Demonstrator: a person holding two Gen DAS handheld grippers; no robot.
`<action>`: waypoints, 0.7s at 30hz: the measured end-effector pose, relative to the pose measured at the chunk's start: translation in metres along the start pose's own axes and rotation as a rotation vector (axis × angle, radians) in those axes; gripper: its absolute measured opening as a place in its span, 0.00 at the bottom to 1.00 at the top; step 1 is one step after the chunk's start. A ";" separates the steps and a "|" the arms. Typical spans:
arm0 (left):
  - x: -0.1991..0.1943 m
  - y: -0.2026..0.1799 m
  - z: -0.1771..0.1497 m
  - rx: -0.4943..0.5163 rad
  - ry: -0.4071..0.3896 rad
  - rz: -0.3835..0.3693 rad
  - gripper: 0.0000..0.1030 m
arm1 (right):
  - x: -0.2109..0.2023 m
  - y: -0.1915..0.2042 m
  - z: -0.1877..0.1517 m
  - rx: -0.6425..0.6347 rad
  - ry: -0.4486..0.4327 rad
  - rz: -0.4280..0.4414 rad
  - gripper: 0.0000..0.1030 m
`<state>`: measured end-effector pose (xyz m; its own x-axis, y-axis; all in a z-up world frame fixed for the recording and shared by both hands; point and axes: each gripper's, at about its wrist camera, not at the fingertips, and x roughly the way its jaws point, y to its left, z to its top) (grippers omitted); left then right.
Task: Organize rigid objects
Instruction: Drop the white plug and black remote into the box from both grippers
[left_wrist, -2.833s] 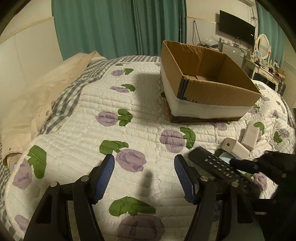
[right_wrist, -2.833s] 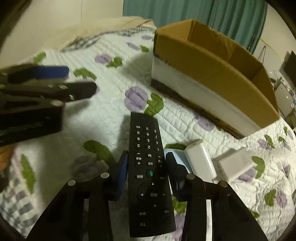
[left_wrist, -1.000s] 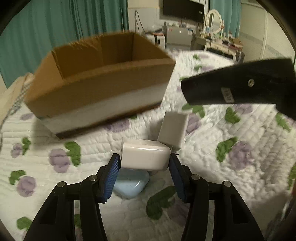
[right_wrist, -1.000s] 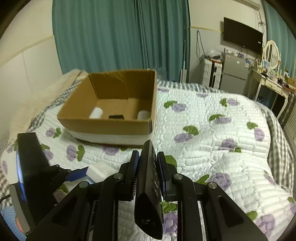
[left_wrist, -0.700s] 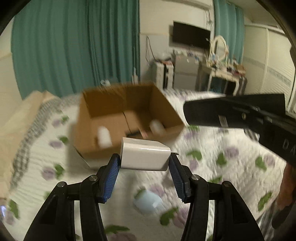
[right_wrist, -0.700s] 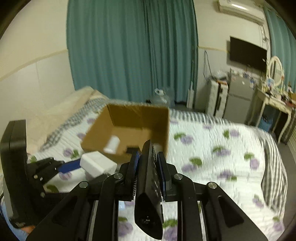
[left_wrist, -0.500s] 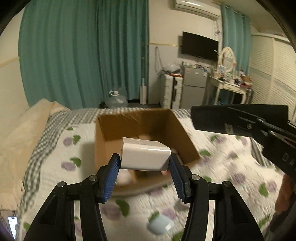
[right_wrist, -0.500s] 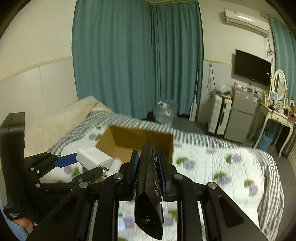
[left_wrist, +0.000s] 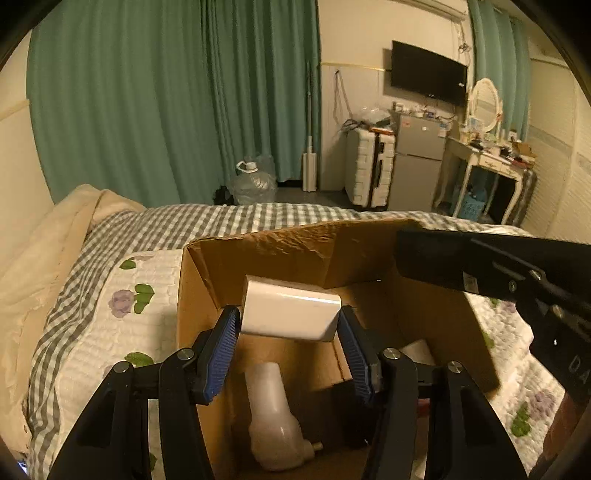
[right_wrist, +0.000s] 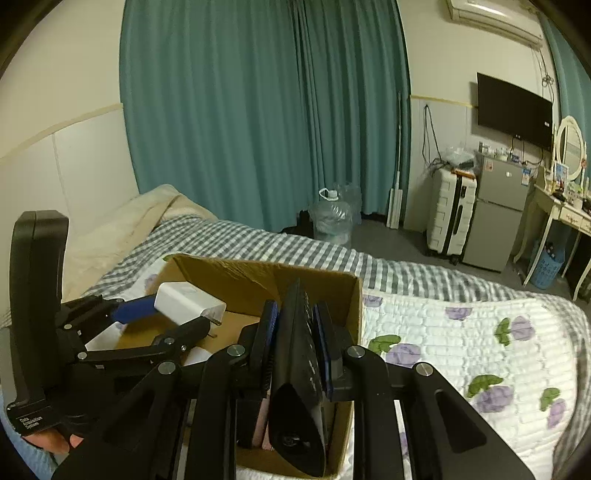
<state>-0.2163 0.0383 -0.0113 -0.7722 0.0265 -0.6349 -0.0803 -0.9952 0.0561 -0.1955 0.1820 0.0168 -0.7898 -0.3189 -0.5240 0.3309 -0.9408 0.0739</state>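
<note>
My left gripper has just been opening around the white charger over the cardboard box; my right gripper pinches the black remote.

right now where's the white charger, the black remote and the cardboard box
white charger (left_wrist: 291, 312): left wrist view, its glossy front face.
black remote (right_wrist: 297, 354): right wrist view, middle of its button side.
cardboard box (left_wrist: 295, 245): left wrist view, inner face of the far wall.
</note>
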 end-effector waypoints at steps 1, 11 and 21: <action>0.001 -0.001 0.000 0.004 -0.011 0.018 0.62 | 0.003 -0.001 -0.001 0.001 0.004 0.003 0.18; -0.007 0.011 -0.001 -0.018 -0.029 0.030 0.66 | 0.024 -0.001 -0.001 0.006 -0.015 0.006 0.19; -0.070 0.012 -0.008 -0.027 -0.059 0.024 0.66 | -0.028 -0.005 0.007 0.068 -0.035 -0.023 0.58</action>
<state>-0.1583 0.0242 0.0279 -0.8093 0.0071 -0.5873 -0.0448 -0.9978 0.0498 -0.1783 0.1947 0.0368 -0.8146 -0.3003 -0.4963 0.2781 -0.9530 0.1201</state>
